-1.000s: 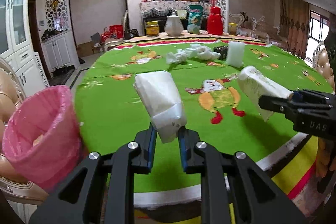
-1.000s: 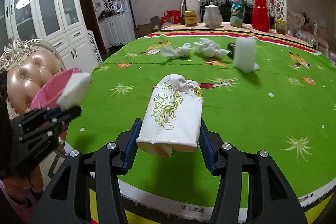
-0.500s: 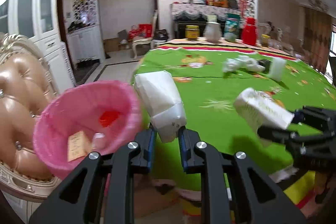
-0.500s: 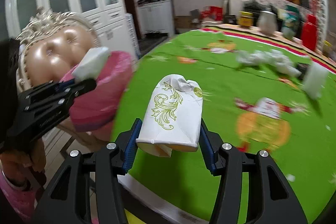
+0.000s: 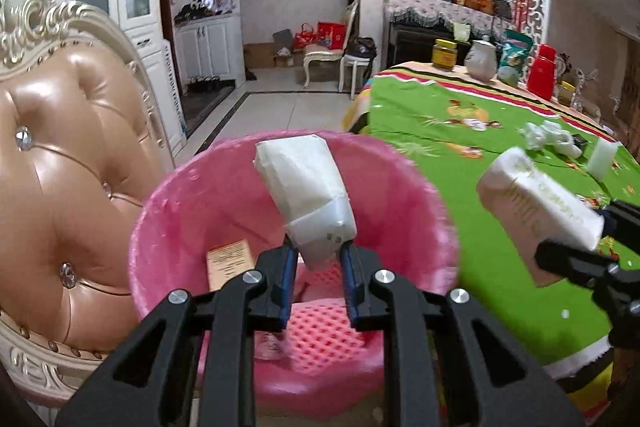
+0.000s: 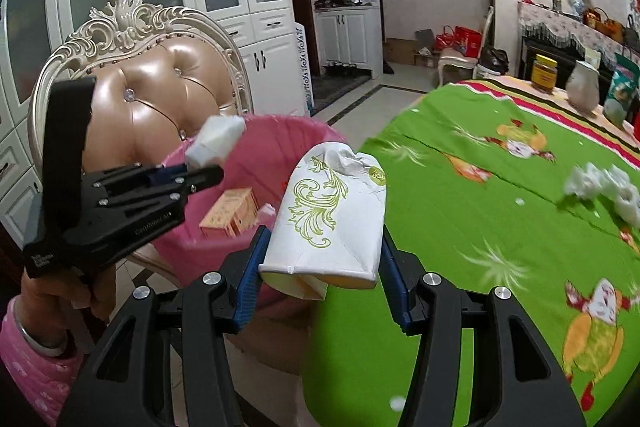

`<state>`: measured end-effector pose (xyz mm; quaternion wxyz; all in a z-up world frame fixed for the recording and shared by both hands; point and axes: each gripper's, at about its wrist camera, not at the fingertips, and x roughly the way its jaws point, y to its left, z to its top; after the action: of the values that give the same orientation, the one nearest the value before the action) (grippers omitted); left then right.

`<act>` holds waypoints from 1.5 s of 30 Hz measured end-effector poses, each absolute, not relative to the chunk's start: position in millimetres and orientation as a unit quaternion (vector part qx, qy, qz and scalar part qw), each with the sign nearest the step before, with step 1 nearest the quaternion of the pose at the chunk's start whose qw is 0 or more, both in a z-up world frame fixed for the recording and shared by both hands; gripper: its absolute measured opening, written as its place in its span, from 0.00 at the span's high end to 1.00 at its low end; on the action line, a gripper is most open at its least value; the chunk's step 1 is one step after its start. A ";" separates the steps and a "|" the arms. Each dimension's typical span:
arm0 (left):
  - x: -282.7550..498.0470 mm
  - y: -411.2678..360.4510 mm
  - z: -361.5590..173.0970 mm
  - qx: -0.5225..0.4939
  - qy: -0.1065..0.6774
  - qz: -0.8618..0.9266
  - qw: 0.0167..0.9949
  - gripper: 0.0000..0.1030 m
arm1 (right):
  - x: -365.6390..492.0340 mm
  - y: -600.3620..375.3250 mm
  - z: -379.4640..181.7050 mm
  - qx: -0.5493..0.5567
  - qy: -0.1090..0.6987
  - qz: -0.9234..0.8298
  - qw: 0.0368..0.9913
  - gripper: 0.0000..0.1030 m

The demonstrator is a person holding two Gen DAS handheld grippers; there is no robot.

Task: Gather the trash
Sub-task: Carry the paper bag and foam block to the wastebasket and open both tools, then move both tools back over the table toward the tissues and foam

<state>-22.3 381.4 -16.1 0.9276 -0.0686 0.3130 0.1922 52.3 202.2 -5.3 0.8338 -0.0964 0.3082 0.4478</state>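
Table (image 5: 460,131) under green cartoon cloth, off to the right; crumpled tissues (image 5: 548,137) lie on it yet to be collected. Pink-lined waste bin (image 5: 168,211) beside the tufted chair (image 5: 68,163), a small carton (image 6: 230,213) already inside. Left gripper (image 5: 318,257) clamped on a white plastic packet (image 5: 306,187), poised over the bin mouth — part the jaws here, no lower, so it falls clear of the rim. Right gripper (image 6: 320,265) clamped on a crushed paper cup (image 6: 332,211), beside the bin over the table edge — carry it over the liner before releasing.
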 end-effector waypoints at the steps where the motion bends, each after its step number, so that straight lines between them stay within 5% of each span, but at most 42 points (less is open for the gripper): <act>1: -21.5 388.0 -19.2 -0.074 0.317 0.194 0.926 0.80 | 54.1 206.9 -5.3 -0.098 0.307 0.449 0.833 0.51; 6: -22.1 408.6 -33.1 -0.092 0.329 0.198 0.919 0.74 | 62.4 228.2 -3.7 -0.105 0.305 0.454 0.831 0.51; 8: -26.3 414.6 -36.8 -0.102 0.326 0.206 0.917 0.52 | 64.8 238.3 -4.4 -0.109 0.305 0.456 0.829 0.50; 11: -39.7 422.5 -37.3 -0.108 0.311 0.227 0.917 0.46 | 66.5 253.6 -6.0 -0.115 0.304 0.463 0.825 0.50; 19: -84.9 424.9 -21.3 -0.098 0.271 0.299 0.910 0.05 | 64.2 284.8 -12.5 -0.124 0.301 0.487 0.811 0.50; 22: -94.9 426.2 -17.3 -0.097 0.271 0.312 0.906 0.05 | 62.9 292.3 -13.2 -0.119 0.304 0.506 0.798 0.32; 32: -91.7 393.1 -8.4 -0.085 0.265 0.287 0.917 0.05 | 70.3 210.4 -7.9 -0.074 0.312 0.466 0.824 0.30; 45: 10.7 229.3 -0.2 -0.044 0.281 0.096 0.954 0.05 | 99.8 -10.9 -16.9 -0.051 0.336 0.307 0.889 0.25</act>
<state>10.7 229.3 -0.2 0.9539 -0.0435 0.2810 0.0958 99.8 -10.9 -16.9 0.8892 -0.0513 0.3355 0.3068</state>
